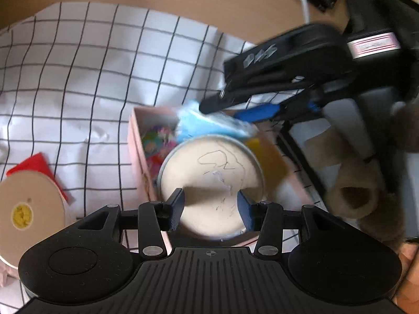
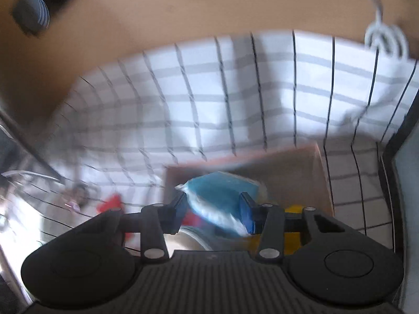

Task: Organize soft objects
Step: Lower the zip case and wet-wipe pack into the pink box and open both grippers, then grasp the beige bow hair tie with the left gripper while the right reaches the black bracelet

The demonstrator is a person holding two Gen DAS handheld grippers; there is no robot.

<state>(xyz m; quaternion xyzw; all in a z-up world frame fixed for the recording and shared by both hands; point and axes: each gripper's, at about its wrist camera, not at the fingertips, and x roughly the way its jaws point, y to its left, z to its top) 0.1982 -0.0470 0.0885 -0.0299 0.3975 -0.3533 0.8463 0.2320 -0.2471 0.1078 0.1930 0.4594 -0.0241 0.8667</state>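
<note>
A blue soft packet (image 2: 217,193) in clear wrap sits between the pads of my right gripper (image 2: 213,209), which is shut on it. Seen from the left wrist, that right gripper (image 1: 220,104) holds the blue packet (image 1: 207,127) just above a pink box (image 1: 136,141). The box contains a colourful item (image 1: 157,144) and a yellow thing (image 1: 264,154). My left gripper (image 1: 210,206) stands open, its fingertips in front of a round beige tub (image 1: 212,172) that rests at the box. Nothing lies between its pads.
A white cloth (image 1: 78,78) with a black grid covers the table. A second beige tub (image 1: 28,214) and a red piece (image 1: 31,167) lie at the left. Brown fuzzy slippers (image 1: 353,198) and a black frame (image 1: 301,151) stand at the right. A white cable (image 2: 379,34) lies at the back.
</note>
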